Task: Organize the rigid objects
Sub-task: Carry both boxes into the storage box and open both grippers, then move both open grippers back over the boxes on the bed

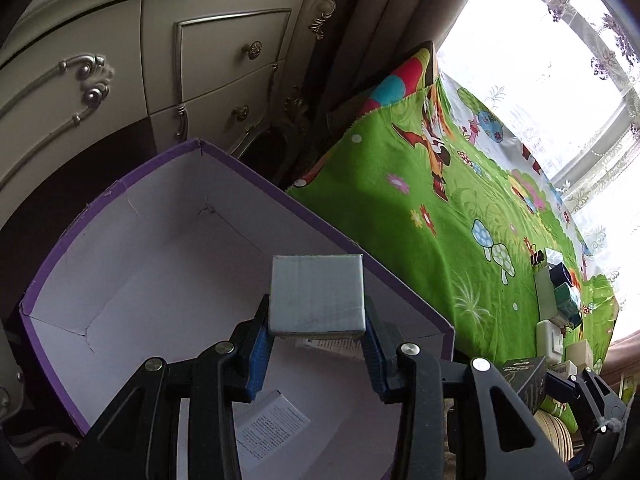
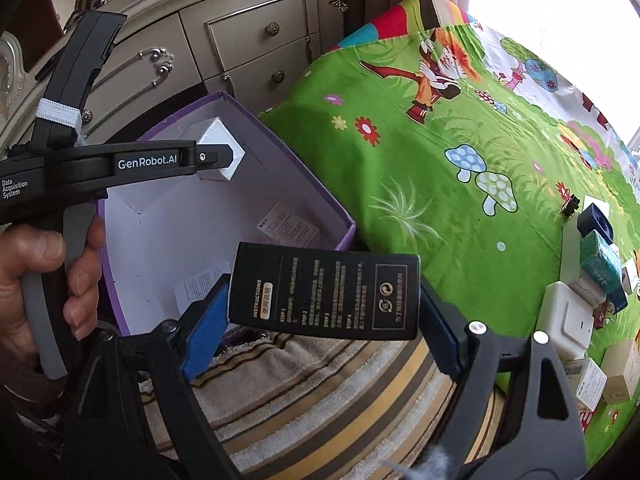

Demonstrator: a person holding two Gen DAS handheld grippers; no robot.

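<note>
Blue-padded left tongs [image 1: 318, 344], low centre of the left wrist view, clamped narrow on a small grey box [image 1: 317, 296], hanging above the open purple storage box [image 1: 120, 280].

Purple storage box fills lower left; white interior, only paper slips on its floor. Green cartoon bedspread [image 1: 420, 240] to its right, with about 8 small boxes [image 1: 560, 312] clustered at far right edge.

Right tongs [image 2: 324, 316], low centre of the right view, spread wide and clamped on a black instruction-printed carton [image 2: 324, 292], over the storage box's near rim and a striped towel [image 2: 320, 400].

Risks, judged:
1. Black carton gripped end to end; may pivot or slip.
2. Releasing short of the rim drops it on the towel.
3. Both tongs converge on 1 opening; collision likely.
</note>
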